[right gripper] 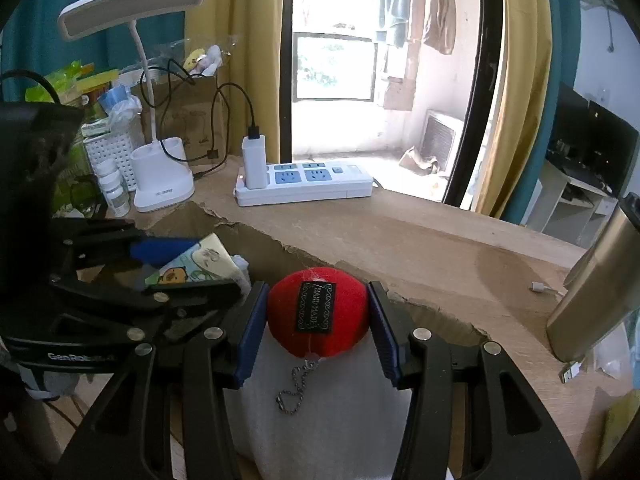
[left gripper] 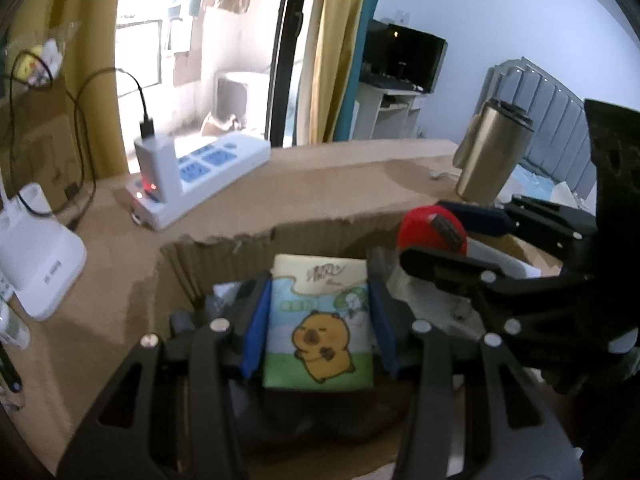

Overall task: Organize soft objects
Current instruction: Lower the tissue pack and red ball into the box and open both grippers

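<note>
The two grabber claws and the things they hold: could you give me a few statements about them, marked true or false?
1. The left gripper is clamped on a tissue pack printed with a cartoon capybara. True.
2. The right gripper holds a blue ball. False: it holds a red plush ball with a black label.
3. A small metal chain hangs from the ball. True.
4. The power strip has nothing plugged in. False: a white charger with a black cable sits in it.
5. Both items are held over a cardboard box. True.
</note>
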Action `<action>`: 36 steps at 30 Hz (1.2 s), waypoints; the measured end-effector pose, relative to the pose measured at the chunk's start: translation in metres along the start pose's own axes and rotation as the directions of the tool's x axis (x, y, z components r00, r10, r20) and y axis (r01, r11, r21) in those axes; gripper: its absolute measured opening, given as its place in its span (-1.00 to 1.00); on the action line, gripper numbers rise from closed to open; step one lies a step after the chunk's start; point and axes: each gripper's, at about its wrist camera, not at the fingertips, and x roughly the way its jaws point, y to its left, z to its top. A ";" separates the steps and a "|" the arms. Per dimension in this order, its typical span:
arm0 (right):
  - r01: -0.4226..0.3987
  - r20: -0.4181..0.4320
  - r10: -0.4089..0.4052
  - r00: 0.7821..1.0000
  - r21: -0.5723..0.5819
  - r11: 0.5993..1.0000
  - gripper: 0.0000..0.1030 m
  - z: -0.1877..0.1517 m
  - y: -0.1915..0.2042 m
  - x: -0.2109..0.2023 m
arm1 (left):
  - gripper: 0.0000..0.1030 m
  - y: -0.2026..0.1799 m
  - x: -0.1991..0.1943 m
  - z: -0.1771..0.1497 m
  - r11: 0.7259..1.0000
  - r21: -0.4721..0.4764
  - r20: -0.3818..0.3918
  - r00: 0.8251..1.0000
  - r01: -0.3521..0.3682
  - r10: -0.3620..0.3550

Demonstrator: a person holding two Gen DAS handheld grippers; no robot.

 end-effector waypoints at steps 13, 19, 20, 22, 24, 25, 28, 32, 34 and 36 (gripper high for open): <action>-0.044 -0.020 0.044 0.999 0.017 0.999 0.05 -0.002 -0.004 0.002 | -0.04 -0.005 0.005 -0.008 0.998 0.048 -0.007 0.999 -0.042 0.042; -0.032 0.074 0.030 0.997 0.018 0.999 0.27 0.004 -0.007 -0.019 | -0.02 -0.004 0.001 -0.005 0.999 0.029 -0.010 0.999 -0.037 0.037; -0.028 0.074 0.027 0.997 0.022 0.999 0.27 0.005 -0.009 -0.019 | -0.02 -0.004 0.000 -0.005 0.999 0.030 -0.010 0.999 -0.038 0.038; -0.017 0.069 0.014 0.997 0.031 0.999 0.27 0.005 -0.011 -0.020 | -0.01 -0.005 -0.003 -0.004 0.999 0.037 -0.004 0.999 -0.039 0.039; -0.006 0.072 0.004 0.997 0.034 0.999 0.27 0.005 -0.011 -0.022 | -0.01 -0.006 -0.007 -0.004 0.998 0.045 0.001 0.999 -0.042 0.042; -0.003 0.075 0.001 0.997 0.033 0.999 0.27 0.005 -0.011 -0.024 | -0.01 -0.007 -0.010 -0.004 0.998 0.048 0.005 0.999 -0.039 0.039; 0.008 0.086 -0.010 0.996 0.029 1.000 0.27 0.005 -0.010 -0.033 | -0.01 -0.008 -0.015 -0.004 0.998 0.053 0.011 0.999 -0.039 0.038; 0.022 0.102 -0.025 0.994 0.035 0.999 0.27 0.004 -0.010 -0.045 | 0.00 -0.012 -0.030 -0.004 0.998 0.059 0.039 0.999 -0.039 0.037; 0.029 0.109 -0.033 0.994 0.039 0.999 0.27 0.003 -0.010 -0.052 | 0.00 -0.015 -0.038 -0.004 0.997 0.061 0.054 0.998 -0.040 0.037; 0.033 0.116 -0.038 0.992 0.042 0.999 0.27 0.002 -0.008 -0.060 | 0.01 -0.018 -0.045 -0.004 0.997 0.063 0.068 0.997 -0.045 0.040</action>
